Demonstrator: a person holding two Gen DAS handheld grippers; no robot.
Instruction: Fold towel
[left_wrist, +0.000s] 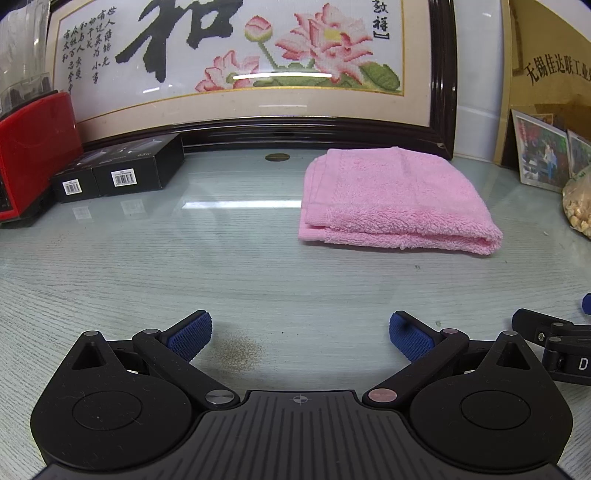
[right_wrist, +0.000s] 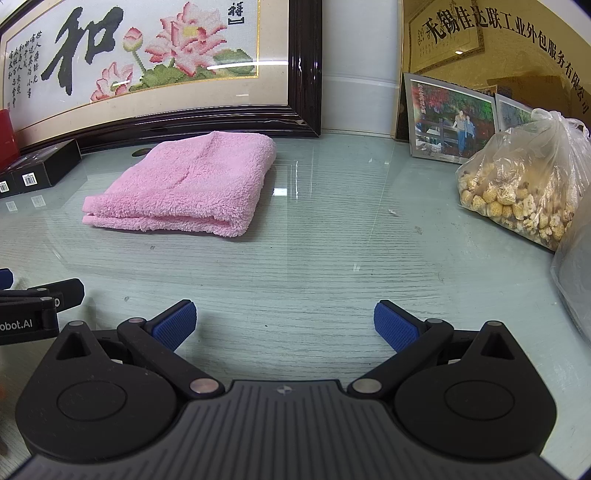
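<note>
A pink towel (left_wrist: 395, 201) lies folded into a thick rectangle on the glass tabletop (left_wrist: 221, 266), near the back. It also shows in the right wrist view (right_wrist: 188, 184), left of centre. My left gripper (left_wrist: 300, 334) is open and empty, low over the table, well in front of the towel. My right gripper (right_wrist: 285, 324) is open and empty, in front and to the right of the towel. The right gripper's edge shows at the far right of the left wrist view (left_wrist: 554, 339).
A framed lotus embroidery (left_wrist: 240, 66) leans against the wall behind the towel. Black boxes (left_wrist: 118, 170) and a red appliance (left_wrist: 33, 155) stand at the left. Framed photos (right_wrist: 450, 118) and a plastic bag of popcorn-like snacks (right_wrist: 517, 184) stand at the right.
</note>
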